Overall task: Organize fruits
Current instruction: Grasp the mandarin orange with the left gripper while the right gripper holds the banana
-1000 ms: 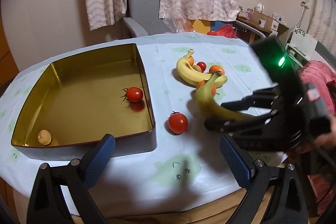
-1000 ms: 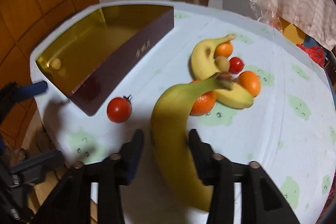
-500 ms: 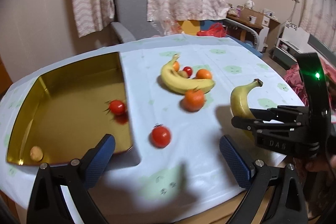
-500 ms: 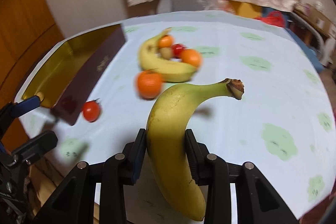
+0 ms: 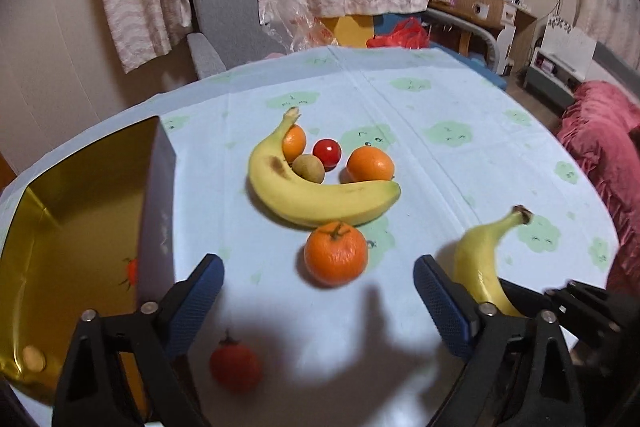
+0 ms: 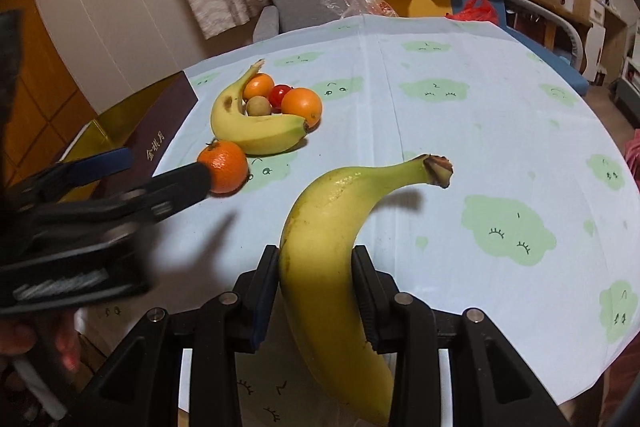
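1. The right gripper (image 6: 316, 293) has its fingers pinching a banana (image 6: 340, 251) around the middle, stem pointing up and away over the surface (image 6: 460, 131). The banana hangs off the cloth, not lying on it.
2. The left gripper (image 5: 318, 297) has its blue-padded fingers spread wide, though they've just been closing in a bit. Nothing is pressed between them; the pads touch no fruit.
3. Just ahead of the left fingers sits a mandarin (image 5: 336, 253) on the cloth. From the right wrist view one left finger looks like it's touching or right beside that mandarin, hard to say for sure since it's blurry.
4. A tomato (image 5: 236, 367) lies on the surface low in the left view, in shadow between the left fingers and nearer the camera.
5. Behind the mandarin there's a fruit cluster: a second banana (image 5: 316, 199) curled around a small orange (image 5: 294, 143), a brownish round fruit (image 5: 308, 169), a red tomato (image 5: 327, 153) and a bigger orange (image 5: 370, 165).
6. The gold tin (image 5: 80, 195) is on the left of the surface, with one tomato (image 5: 132, 271) inside near its right wall and a small pale fruit (image 5: 32, 357) in its near corner.
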{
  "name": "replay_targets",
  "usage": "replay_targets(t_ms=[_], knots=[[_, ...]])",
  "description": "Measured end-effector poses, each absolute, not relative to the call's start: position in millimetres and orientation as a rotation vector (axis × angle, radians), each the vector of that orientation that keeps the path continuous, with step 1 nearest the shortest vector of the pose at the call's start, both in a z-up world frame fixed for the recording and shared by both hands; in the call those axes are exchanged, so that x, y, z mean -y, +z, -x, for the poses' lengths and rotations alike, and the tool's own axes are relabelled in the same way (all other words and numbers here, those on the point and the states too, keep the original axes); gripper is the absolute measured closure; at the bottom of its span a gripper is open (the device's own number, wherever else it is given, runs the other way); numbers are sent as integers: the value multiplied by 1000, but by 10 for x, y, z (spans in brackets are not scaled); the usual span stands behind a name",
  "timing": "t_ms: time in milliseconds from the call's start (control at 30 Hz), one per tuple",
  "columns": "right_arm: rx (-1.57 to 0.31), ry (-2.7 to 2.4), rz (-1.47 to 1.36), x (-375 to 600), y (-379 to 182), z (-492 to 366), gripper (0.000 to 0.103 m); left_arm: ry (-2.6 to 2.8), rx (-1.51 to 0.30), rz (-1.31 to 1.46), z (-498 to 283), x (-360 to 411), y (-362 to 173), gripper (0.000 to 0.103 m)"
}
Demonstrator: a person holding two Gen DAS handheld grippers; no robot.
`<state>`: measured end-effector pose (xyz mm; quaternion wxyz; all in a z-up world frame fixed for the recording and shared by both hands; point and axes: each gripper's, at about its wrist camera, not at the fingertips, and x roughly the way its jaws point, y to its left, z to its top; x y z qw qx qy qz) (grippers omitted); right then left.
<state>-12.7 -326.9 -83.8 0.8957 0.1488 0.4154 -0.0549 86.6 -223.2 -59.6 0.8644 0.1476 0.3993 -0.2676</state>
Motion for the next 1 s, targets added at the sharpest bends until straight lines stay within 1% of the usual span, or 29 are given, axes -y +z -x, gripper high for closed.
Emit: replay_targets(t_ms=[67, 133, 167, 233, 300, 367, 400, 500, 600, 1000], knots=[[-861, -109, -315, 3275, -842, 109, 66, -563, -851, -321, -943, 2308, -660, 13], [-856, -106, -326, 3283, -843, 120, 66, -561, -863, -333, -1003, 2363, -731, 20], [-856, -105, -326, 3282, -847, 115, 66, -560, -866, -338, -1027, 2387, -755, 21], [-855, -105, -327, 3286, -847, 124, 66, -558, -872, -352, -1056, 2423, -798, 30], [-854, -102, -333, 3292, -850, 122, 66, -561, -874, -362, -1069, 2445, -833, 36], [-852, -100, -337, 3299, -854, 122, 66, -557, -876, -376, -1076, 2459, -871, 45], [-851, -99, -338, 3300, -856, 122, 66, -555, -880, -377, -1081, 2459, -892, 51], [-847, -98, -334, 3295, -867, 124, 66, -564, -884, -356, -1082, 2441, -914, 56], [-844, -99, -333, 3290, -878, 125, 65, -581, -882, -358, -1070, 2455, -915, 63], [-832, -118, -322, 3264, -884, 133, 65, -577, -899, -296, -972, 2259, -850, 63]])
